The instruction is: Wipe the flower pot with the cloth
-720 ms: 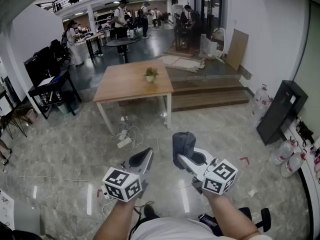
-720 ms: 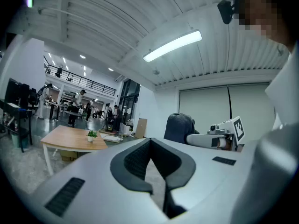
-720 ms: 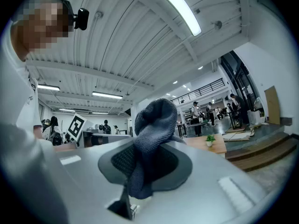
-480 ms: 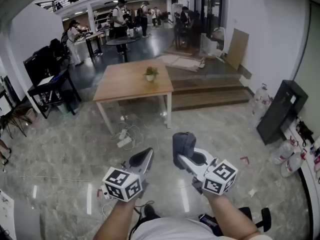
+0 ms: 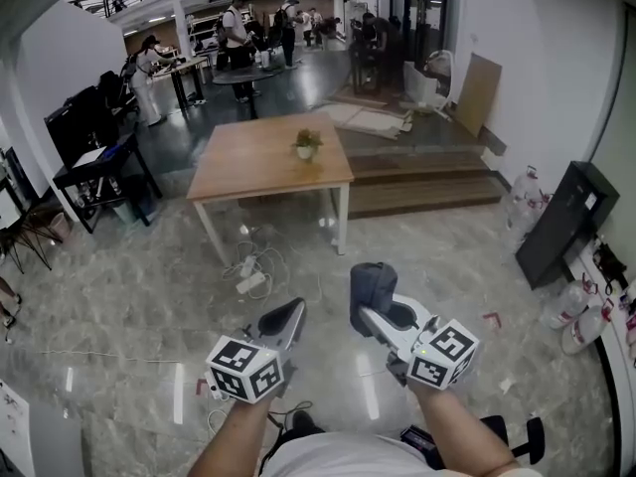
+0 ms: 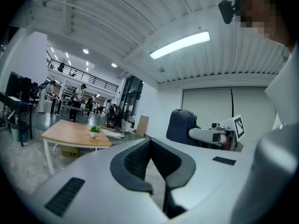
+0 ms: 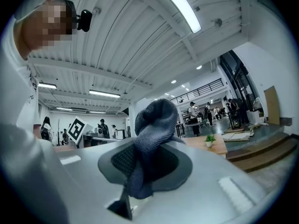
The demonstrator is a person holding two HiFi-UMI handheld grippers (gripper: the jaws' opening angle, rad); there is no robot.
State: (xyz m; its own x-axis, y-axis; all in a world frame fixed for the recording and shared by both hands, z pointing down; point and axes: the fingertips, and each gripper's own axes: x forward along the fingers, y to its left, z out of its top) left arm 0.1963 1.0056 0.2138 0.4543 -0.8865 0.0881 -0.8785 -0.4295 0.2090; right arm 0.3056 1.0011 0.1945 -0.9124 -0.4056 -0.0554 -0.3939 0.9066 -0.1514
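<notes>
Two grippers sit low in the head view, forearms (image 5: 231, 435) stretched forward. The left hand-held gripper (image 5: 289, 313) is beside the right hand-held gripper (image 5: 372, 311), which pinches a dark grey cloth (image 5: 370, 282). Well beyond them, the flower pot (image 5: 306, 148) stands upright on a wooden surface (image 5: 248, 172).

Left gripper view — jaws pressed together, nothing between.

Right gripper view — jaws clamped on the cloth, bunched upright above them.

The marker cubes (image 5: 243, 369) show black-and-white squares, no readable writing.

A wooden table (image 5: 248, 162) stands on a glossy grey marble floor (image 5: 109, 286), with cables (image 5: 253, 266) beneath it. Wooden steps (image 5: 422, 182) lie behind and a black desk (image 5: 94, 167) stands to the left. White walls (image 5: 517, 28) enclose the hall, and a long ceiling lamp (image 6: 180, 44) glows overhead.
</notes>
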